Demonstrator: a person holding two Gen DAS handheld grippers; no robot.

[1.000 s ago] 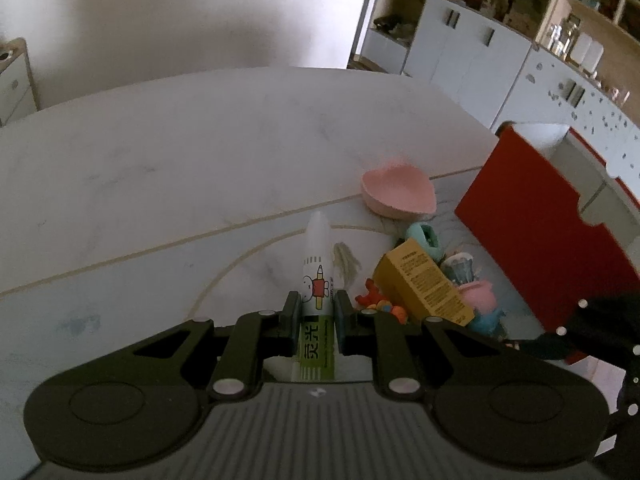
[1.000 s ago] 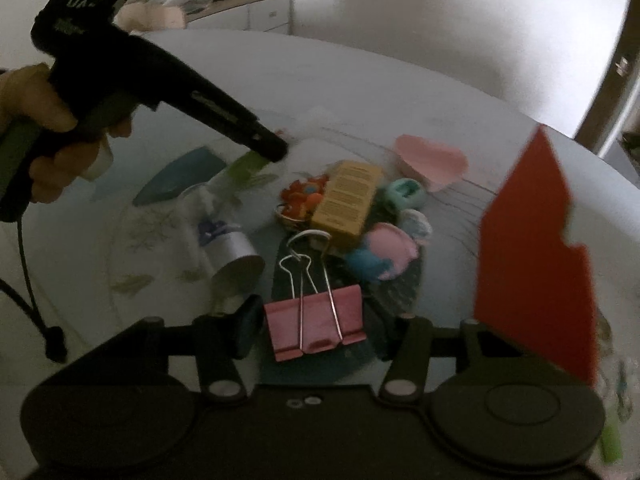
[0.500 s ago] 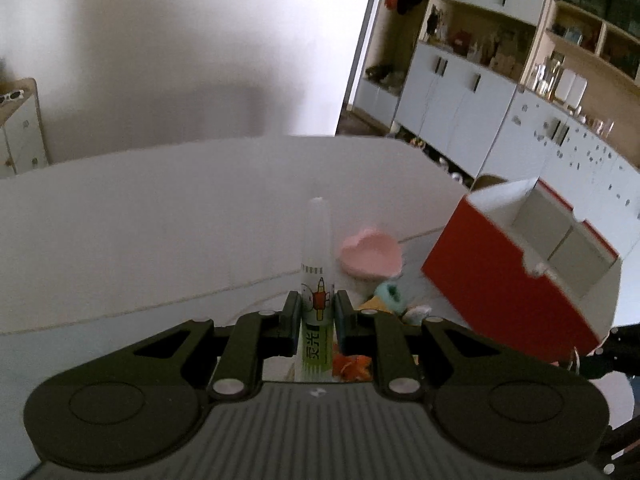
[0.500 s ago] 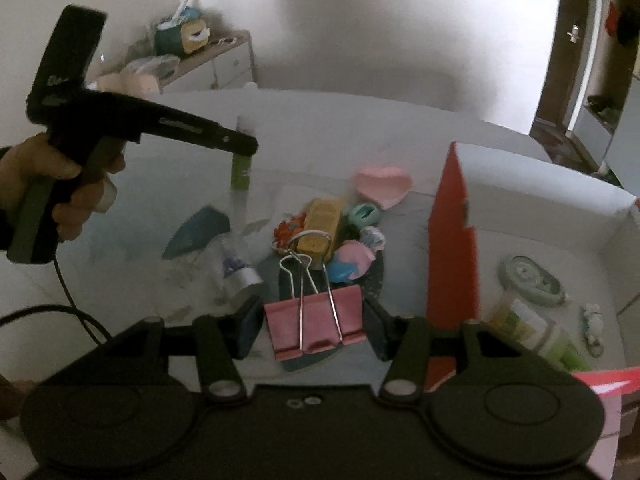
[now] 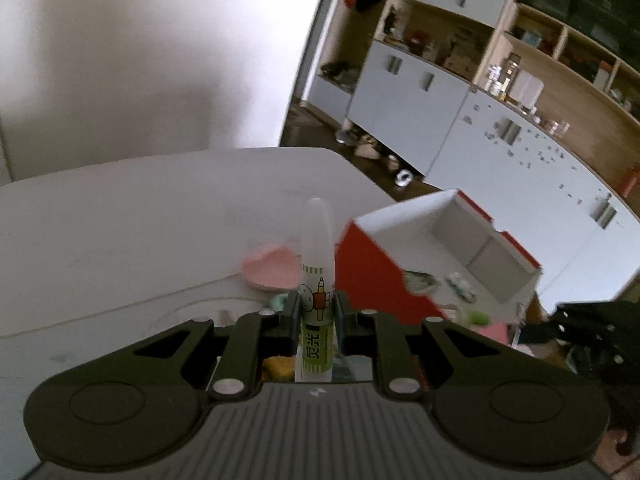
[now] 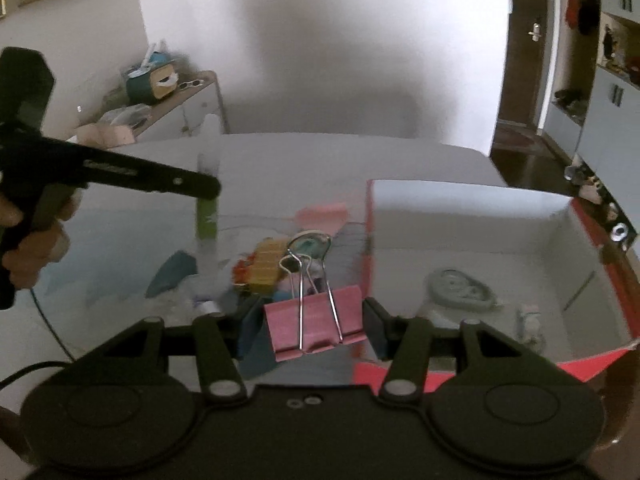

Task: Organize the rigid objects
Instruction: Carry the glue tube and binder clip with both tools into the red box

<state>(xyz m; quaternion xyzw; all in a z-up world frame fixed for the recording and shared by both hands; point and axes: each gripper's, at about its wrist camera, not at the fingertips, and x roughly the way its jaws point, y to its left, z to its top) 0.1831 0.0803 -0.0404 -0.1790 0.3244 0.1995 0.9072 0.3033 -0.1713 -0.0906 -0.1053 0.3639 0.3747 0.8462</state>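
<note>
My left gripper (image 5: 316,312) is shut on a green and white glue stick (image 5: 317,280) with a clear cap, held upright above the table; it also shows in the right wrist view (image 6: 207,204). My right gripper (image 6: 314,326) is shut on a pink binder clip (image 6: 316,326) with wire handles, held above the table by the red box's near left corner. The red box (image 5: 376,276) with a white inside (image 6: 480,248) stands open to the right.
A pile of small items lies on the table: a pink heart-shaped dish (image 5: 272,268), a yellow box (image 6: 266,264), a teal piece (image 6: 172,276). In the box lie a grey tape dispenser (image 6: 460,290) and a small white item (image 6: 528,320). White cupboards stand behind.
Both grippers have risen and swung right toward the red box, each with its object. The box's inside now shows in both views.
</note>
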